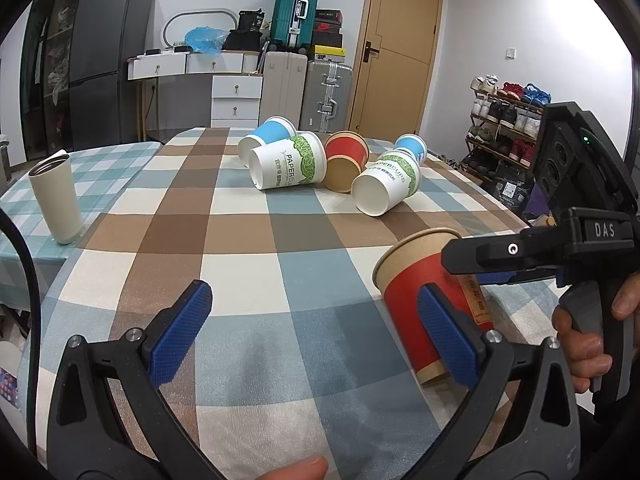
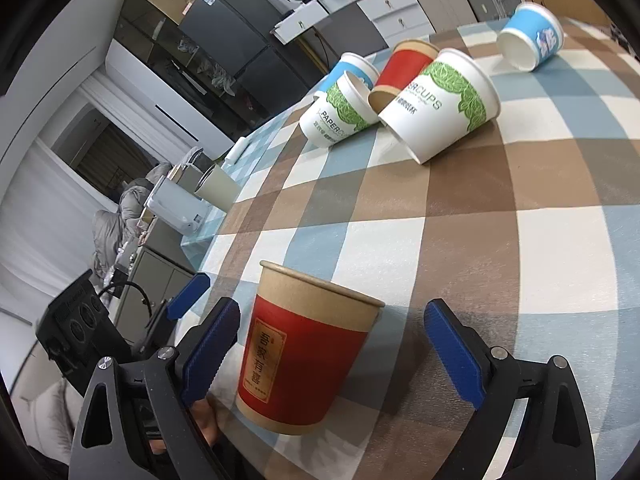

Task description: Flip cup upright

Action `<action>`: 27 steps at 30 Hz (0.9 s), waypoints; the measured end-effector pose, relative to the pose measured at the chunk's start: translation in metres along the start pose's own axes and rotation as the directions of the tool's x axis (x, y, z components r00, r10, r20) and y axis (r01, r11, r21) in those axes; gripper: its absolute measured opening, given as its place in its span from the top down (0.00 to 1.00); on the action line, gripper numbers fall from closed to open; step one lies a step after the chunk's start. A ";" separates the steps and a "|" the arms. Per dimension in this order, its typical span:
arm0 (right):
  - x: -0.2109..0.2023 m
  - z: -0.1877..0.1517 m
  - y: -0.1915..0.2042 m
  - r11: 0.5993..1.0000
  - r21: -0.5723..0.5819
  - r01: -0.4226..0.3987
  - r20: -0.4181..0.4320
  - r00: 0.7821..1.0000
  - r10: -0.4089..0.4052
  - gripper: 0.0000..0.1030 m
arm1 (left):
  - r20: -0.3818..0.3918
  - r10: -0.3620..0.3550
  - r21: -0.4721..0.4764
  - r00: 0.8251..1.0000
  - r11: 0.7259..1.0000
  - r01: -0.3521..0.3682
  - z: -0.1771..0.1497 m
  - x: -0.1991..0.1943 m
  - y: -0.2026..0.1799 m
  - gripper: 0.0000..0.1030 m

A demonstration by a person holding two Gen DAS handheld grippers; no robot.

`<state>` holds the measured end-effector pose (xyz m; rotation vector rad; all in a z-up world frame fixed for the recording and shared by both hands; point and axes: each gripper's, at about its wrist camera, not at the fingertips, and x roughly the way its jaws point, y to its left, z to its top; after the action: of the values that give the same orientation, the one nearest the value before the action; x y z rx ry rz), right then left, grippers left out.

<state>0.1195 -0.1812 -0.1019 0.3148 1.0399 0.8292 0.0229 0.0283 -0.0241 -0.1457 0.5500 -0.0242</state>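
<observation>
A red and brown paper cup (image 1: pixel 424 300) (image 2: pixel 308 356) stands upright, mouth up, on the checked tablecloth (image 1: pixel 280 264) near the front right. My right gripper (image 2: pixel 332 348) is open, with one blue pad on each side of the cup and gaps to both. It shows in the left wrist view (image 1: pixel 500 256) reaching in from the right over the cup. My left gripper (image 1: pixel 316 332) is open and empty, low over the cloth, its right pad (image 1: pixel 444 332) in front of the cup.
Several paper cups lie on their sides at the far end: blue (image 1: pixel 266 136), white and green (image 1: pixel 288 166) (image 2: pixel 440 106), red (image 1: pixel 346 160), another white and green (image 1: pixel 386 188), another blue (image 2: pixel 528 36). A cream tumbler (image 1: pixel 56 198) stands at the left.
</observation>
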 end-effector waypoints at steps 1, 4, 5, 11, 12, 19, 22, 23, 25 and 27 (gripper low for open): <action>0.002 0.001 0.000 1.000 0.008 -0.007 -0.010 1.000 0.007 0.08 | 0.000 0.000 0.000 1.000 1.000 0.000 0.000 0.000 0.000 0.01; 0.007 0.003 -0.002 0.999 0.029 -0.022 -0.043 0.999 0.023 0.12 | 0.000 0.000 0.002 1.000 1.000 0.000 0.000 0.000 0.000 0.01; 0.010 0.004 -0.004 0.999 0.042 -0.031 -0.056 0.998 0.033 0.14 | 0.001 0.000 0.002 1.000 1.000 0.000 0.000 0.000 0.000 0.01; 0.012 0.003 -0.006 0.993 0.081 -0.083 -0.083 0.993 0.089 0.32 | 0.001 -0.001 0.001 1.000 1.000 0.001 0.000 0.000 0.000 0.01; 0.010 0.003 -0.005 0.994 0.073 -0.078 -0.076 0.994 0.083 0.33 | 0.001 -0.001 0.001 1.000 1.000 0.001 0.000 0.000 0.000 0.01; -0.010 0.003 0.011 0.999 -0.020 -0.030 0.006 1.000 0.030 0.34 | 0.002 0.002 0.004 1.000 1.000 -0.002 0.000 0.001 -0.001 0.01; -0.022 0.001 0.022 0.993 -0.108 0.051 0.083 0.996 -0.042 0.34 | 0.000 0.003 0.000 1.000 1.000 -0.003 0.001 0.000 -0.001 0.01; -0.025 0.000 0.025 0.988 -0.138 0.070 0.108 0.993 -0.056 0.34 | 0.001 0.003 0.000 1.000 1.000 -0.003 0.001 0.001 -0.001 0.01; -0.029 -0.004 0.032 0.972 -0.193 0.132 0.164 0.981 -0.100 0.34 | 0.003 0.003 0.000 1.000 1.000 -0.003 0.002 0.001 -0.002 0.01; -0.032 -0.008 0.034 0.963 -0.219 0.158 0.197 0.974 -0.115 0.34 | 0.001 0.002 0.001 1.000 1.000 -0.002 0.002 0.002 -0.002 0.01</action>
<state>0.0891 -0.1834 -0.0659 0.1143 0.7743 0.7735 0.0254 0.0269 -0.0232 -0.1442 0.5486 -0.0222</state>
